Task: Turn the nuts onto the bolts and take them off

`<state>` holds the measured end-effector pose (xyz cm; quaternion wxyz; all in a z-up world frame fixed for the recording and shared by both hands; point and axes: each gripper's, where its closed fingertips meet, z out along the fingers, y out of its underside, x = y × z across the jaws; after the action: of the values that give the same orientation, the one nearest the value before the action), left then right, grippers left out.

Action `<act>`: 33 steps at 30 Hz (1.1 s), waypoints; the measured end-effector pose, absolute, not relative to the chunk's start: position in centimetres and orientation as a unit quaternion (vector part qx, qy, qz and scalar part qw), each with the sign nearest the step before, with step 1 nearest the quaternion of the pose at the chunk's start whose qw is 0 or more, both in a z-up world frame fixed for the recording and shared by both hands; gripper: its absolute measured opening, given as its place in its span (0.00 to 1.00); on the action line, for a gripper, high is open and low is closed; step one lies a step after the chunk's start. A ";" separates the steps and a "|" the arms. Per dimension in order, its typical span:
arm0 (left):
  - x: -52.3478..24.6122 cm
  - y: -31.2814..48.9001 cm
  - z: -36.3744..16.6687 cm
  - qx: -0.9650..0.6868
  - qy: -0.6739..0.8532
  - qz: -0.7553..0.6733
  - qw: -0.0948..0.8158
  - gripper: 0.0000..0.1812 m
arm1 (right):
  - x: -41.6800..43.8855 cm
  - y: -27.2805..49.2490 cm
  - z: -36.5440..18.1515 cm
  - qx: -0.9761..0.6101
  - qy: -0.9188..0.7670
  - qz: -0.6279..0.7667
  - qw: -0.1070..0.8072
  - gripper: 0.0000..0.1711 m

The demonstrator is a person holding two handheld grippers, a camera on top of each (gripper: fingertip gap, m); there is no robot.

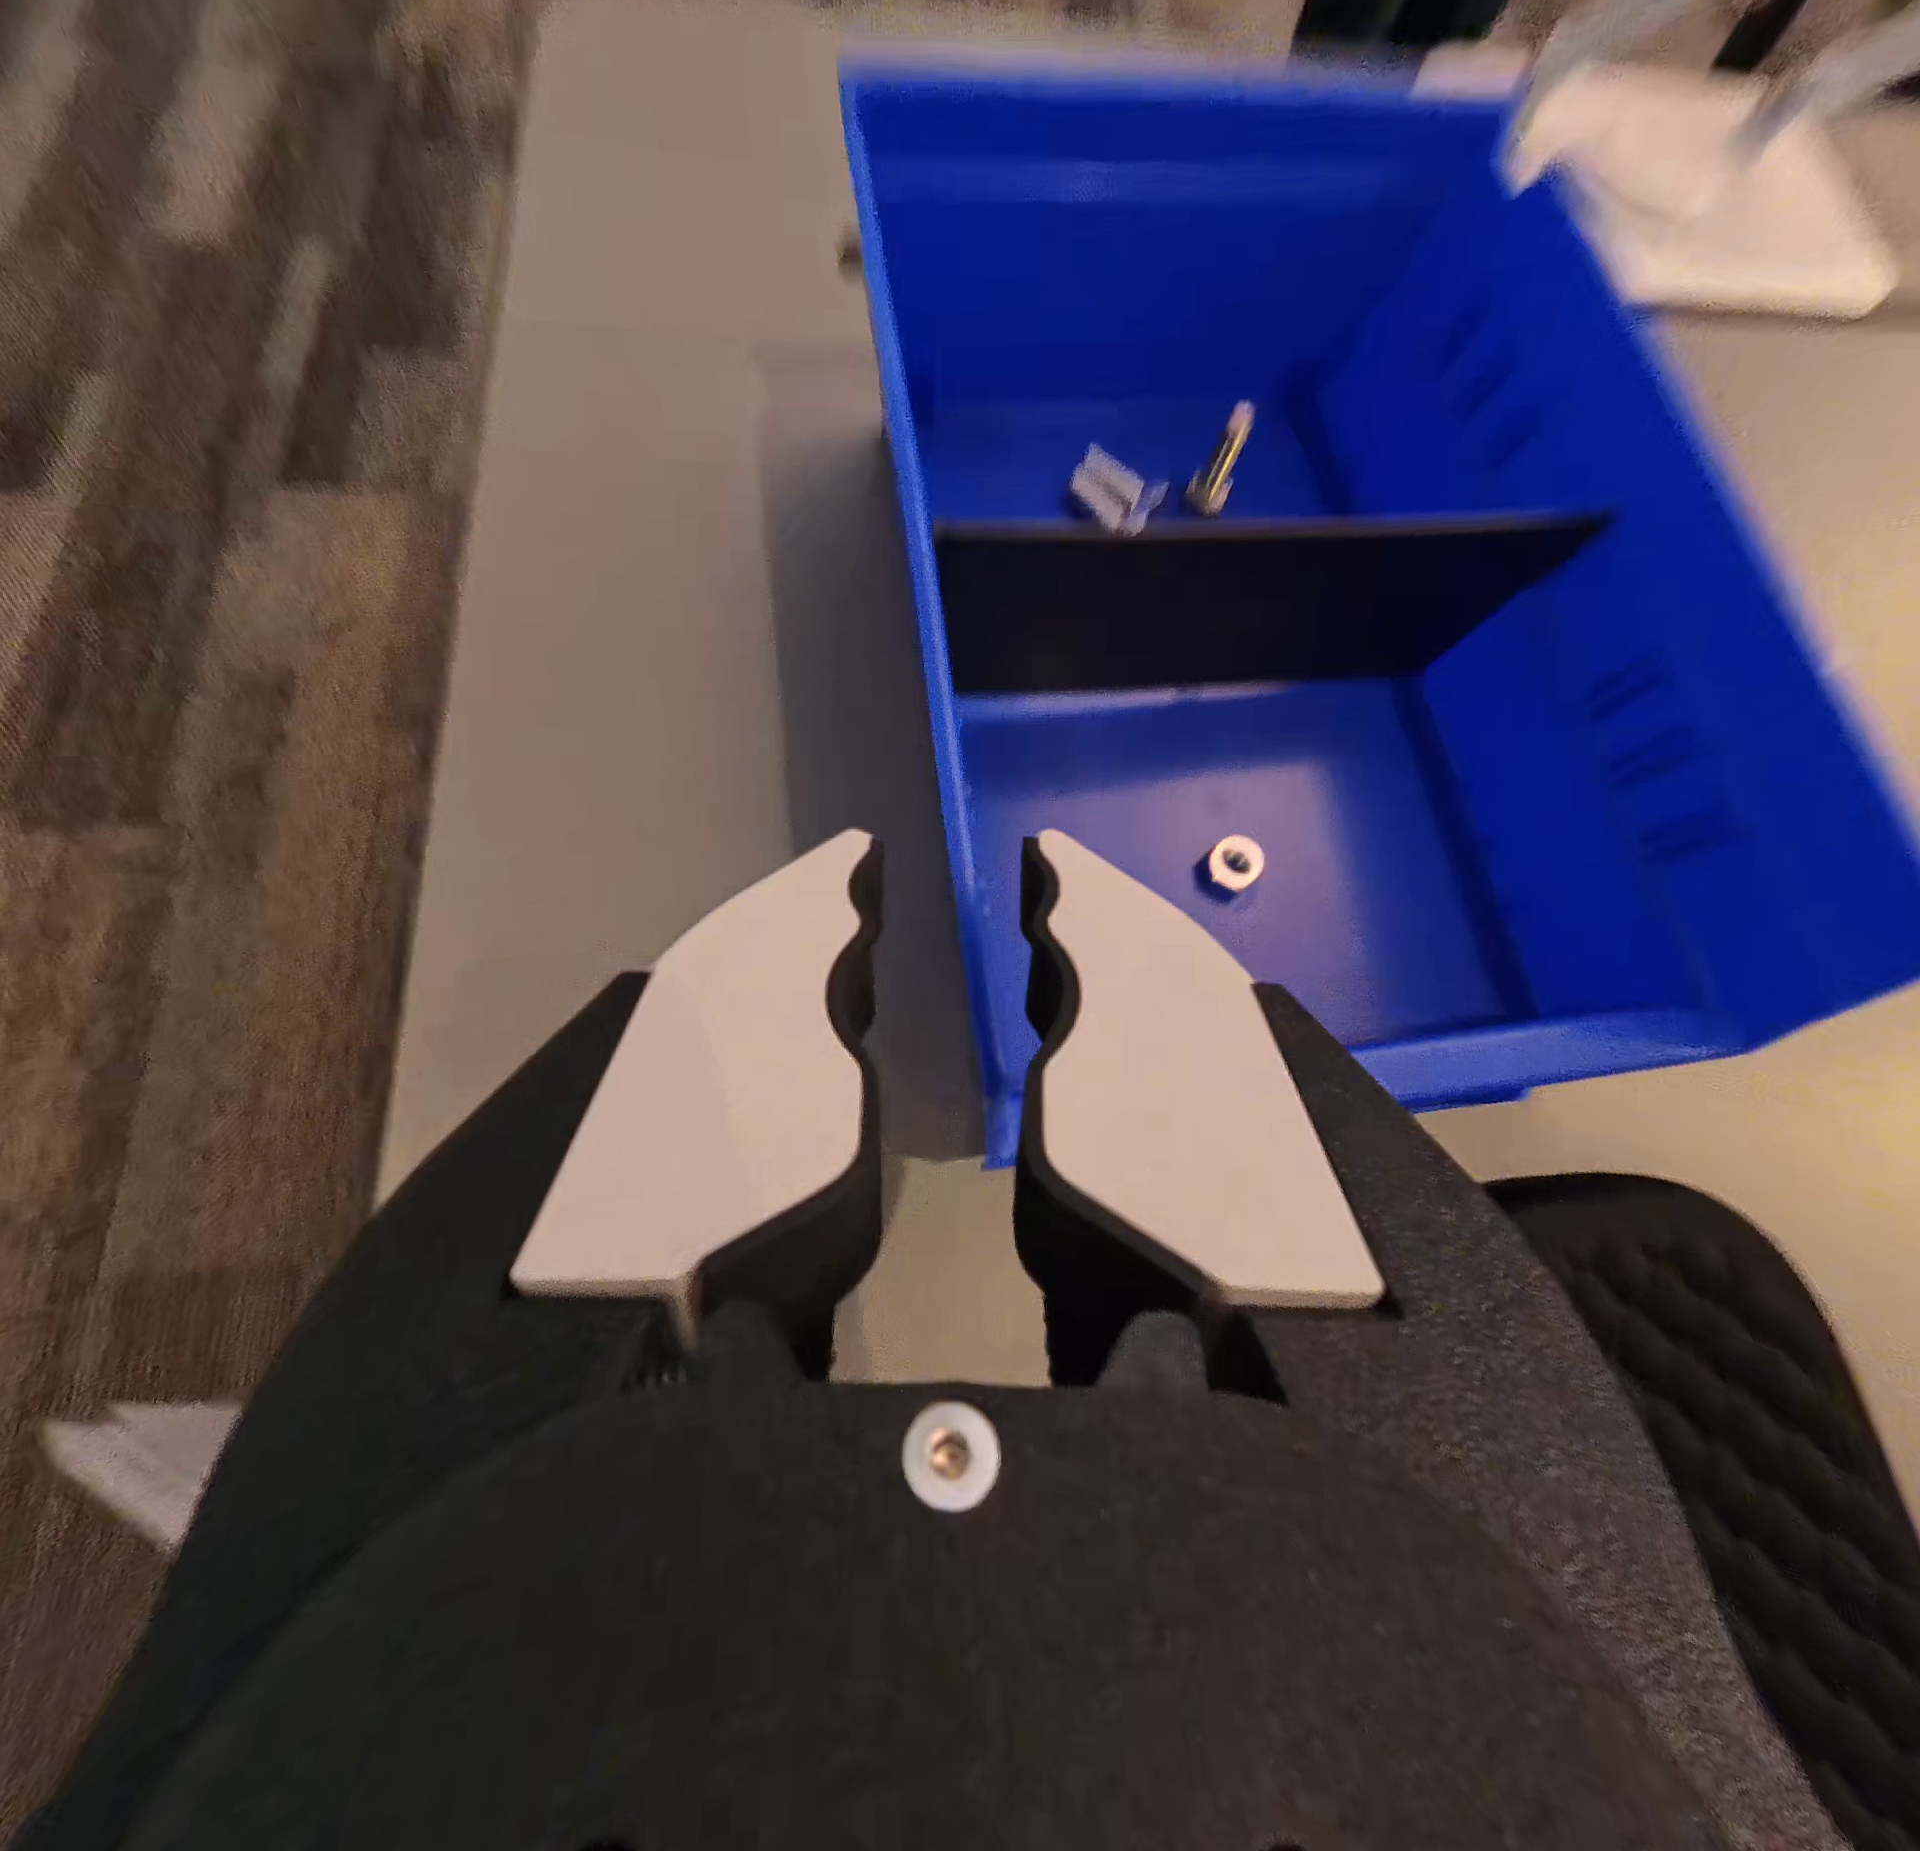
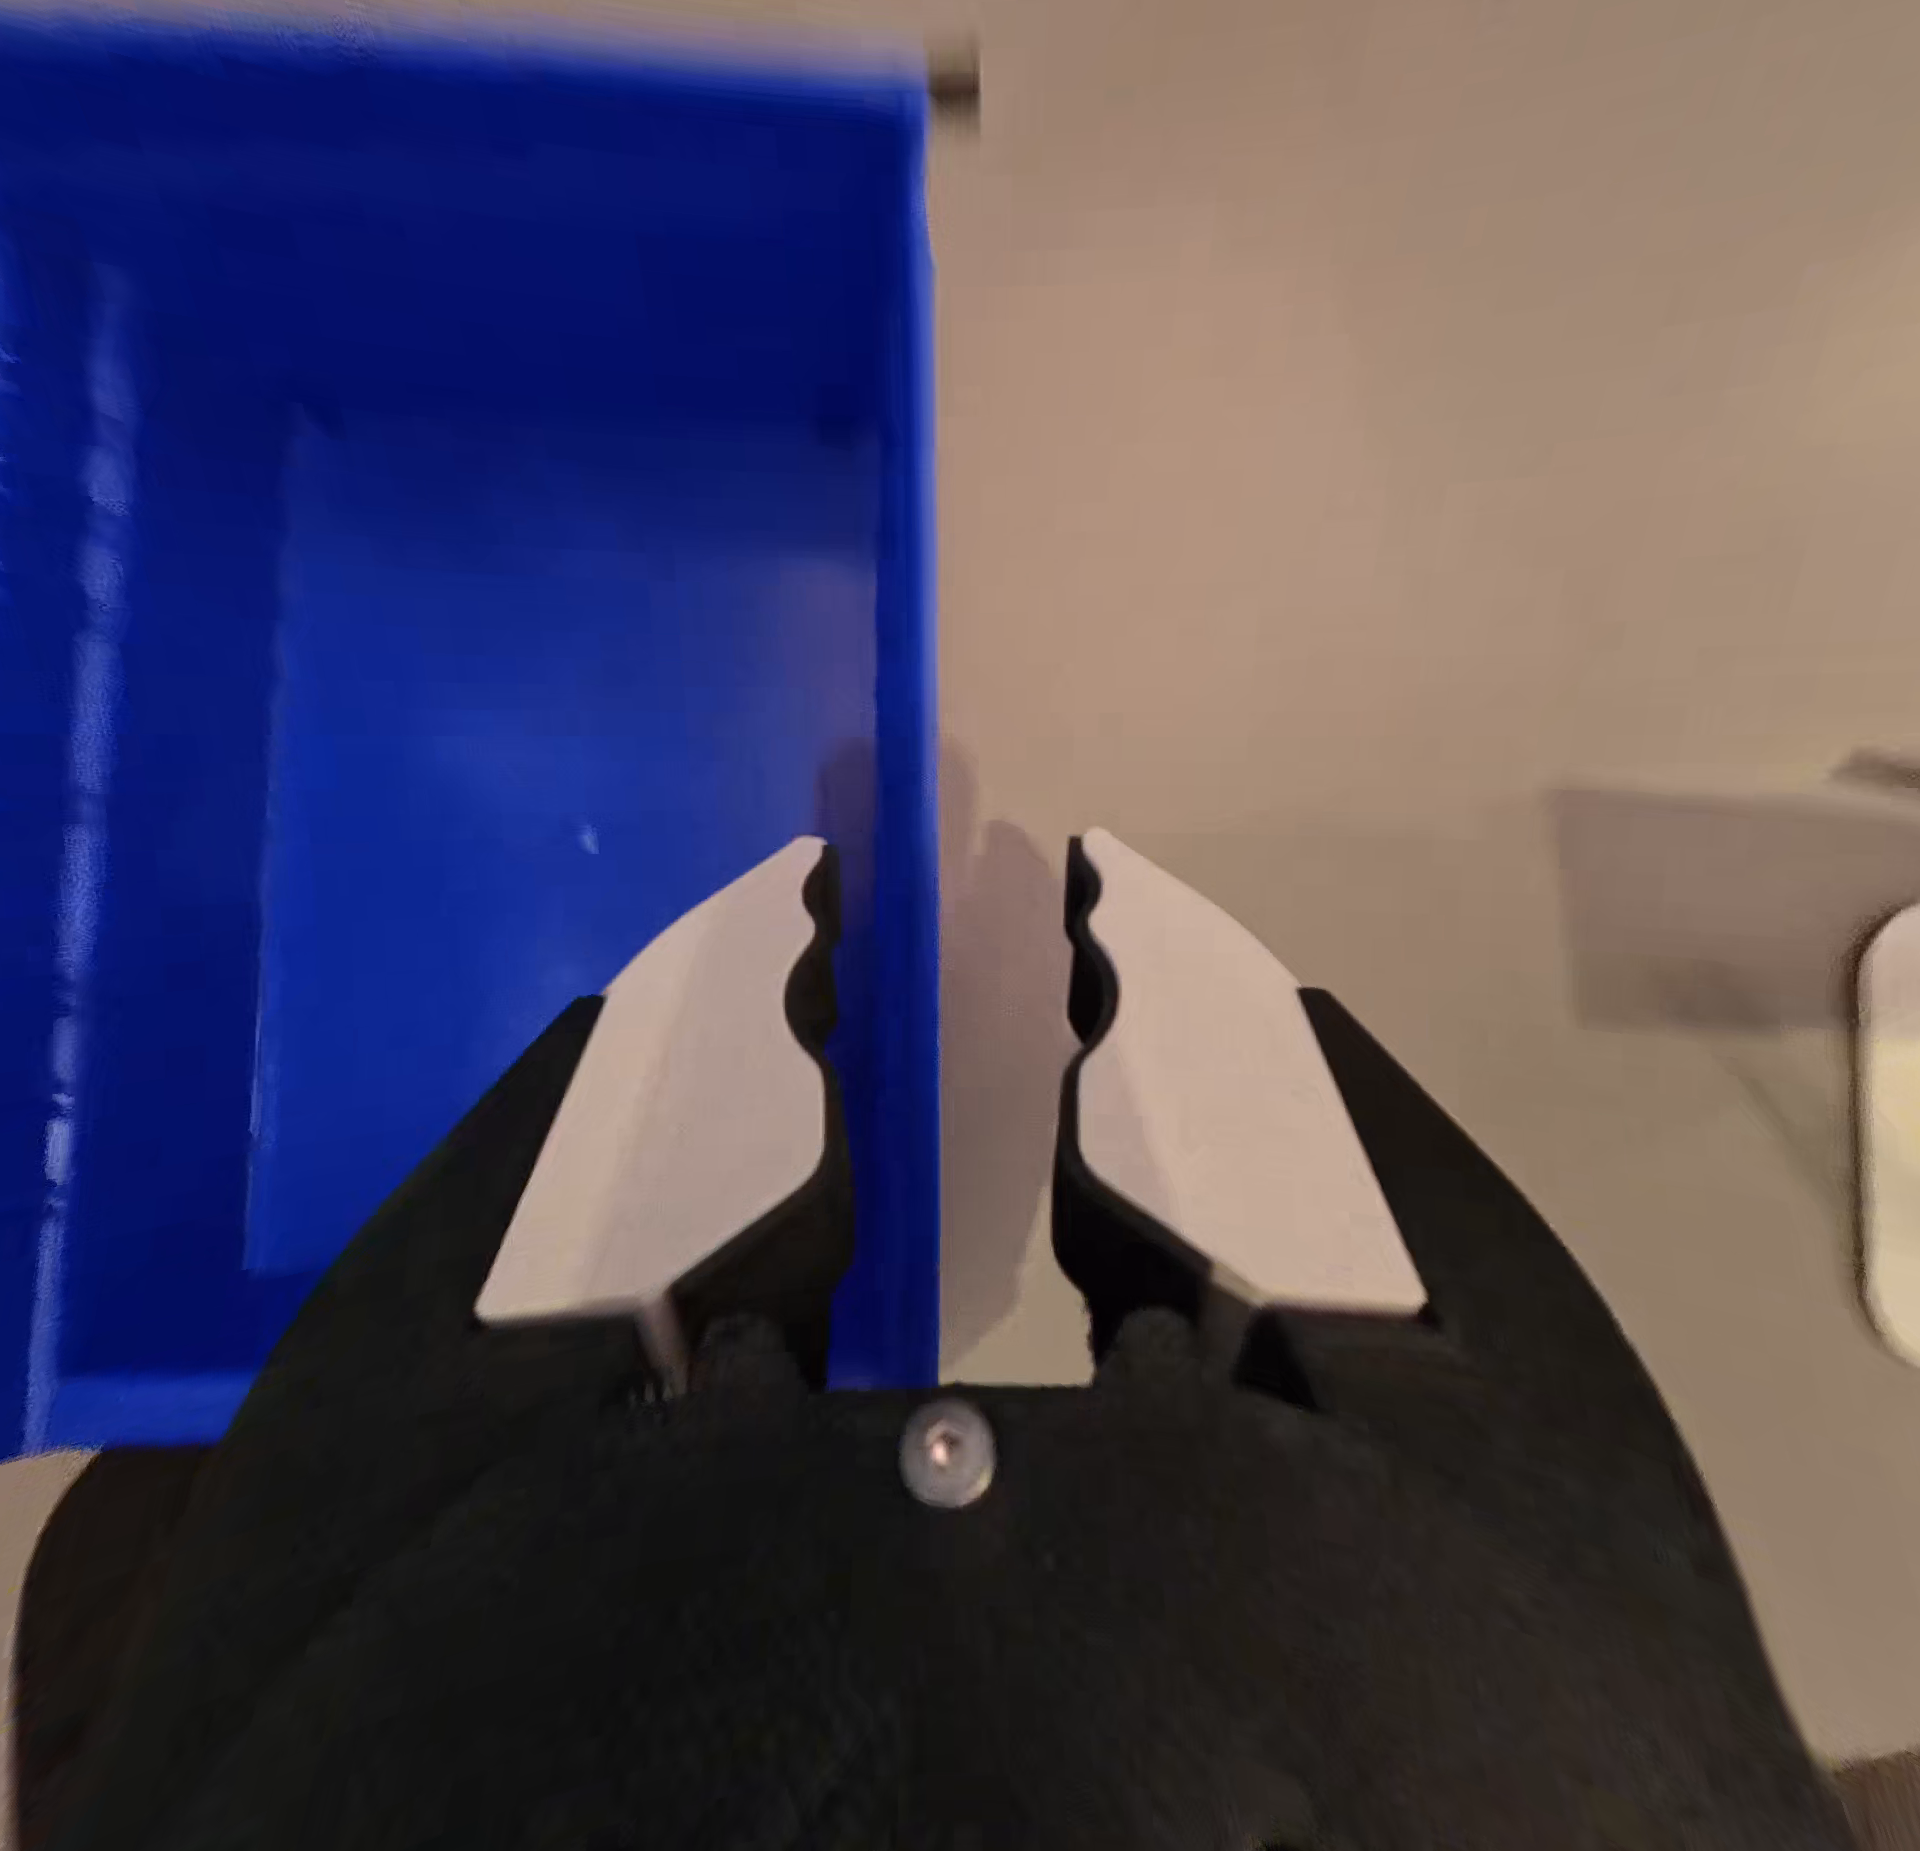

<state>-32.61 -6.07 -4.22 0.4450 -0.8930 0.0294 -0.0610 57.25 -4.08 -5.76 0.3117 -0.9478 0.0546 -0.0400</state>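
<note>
Both grippers empty: left gripper [image 1: 951,845] jaws narrow gap, right gripper [image 2: 948,845] jaws wider, over blue plastic divided bin [image 1: 1621,762]; small silver hex nut [image 1: 1234,863] at 1 o'clock.

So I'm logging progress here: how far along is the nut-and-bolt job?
Done: nothing is visibly joined. One nut lies loose in the blue bin's near compartment; a bolt and a small metal piece lie beyond the divider.
In hand: nothing. The left tool and right tool are open and empty.
Left: picking up, threading, unthreading.
</note>
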 end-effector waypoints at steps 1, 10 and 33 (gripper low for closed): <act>-32.3 -6.7 -2.1 -0.877 0.037 -0.062 0.475 0.14 | 56.7 -3.3 -3.3 -0.928 0.036 -0.052 0.366 0.24; -20.8 -7.0 -1.2 -0.876 0.251 -0.138 0.389 0.07 | 34.9 1.2 13.0 -0.715 -0.232 0.221 0.621 0.23; -22.4 -3.3 -15.6 -0.888 0.458 -0.010 0.050 0.15 | 26.6 1.6 8.3 -0.716 -0.351 0.270 0.541 0.28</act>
<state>-22.35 -3.33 -15.59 0.0499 -0.8877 0.4577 -0.0101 26.60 1.57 8.30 0.5406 -0.7156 -0.3507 0.2696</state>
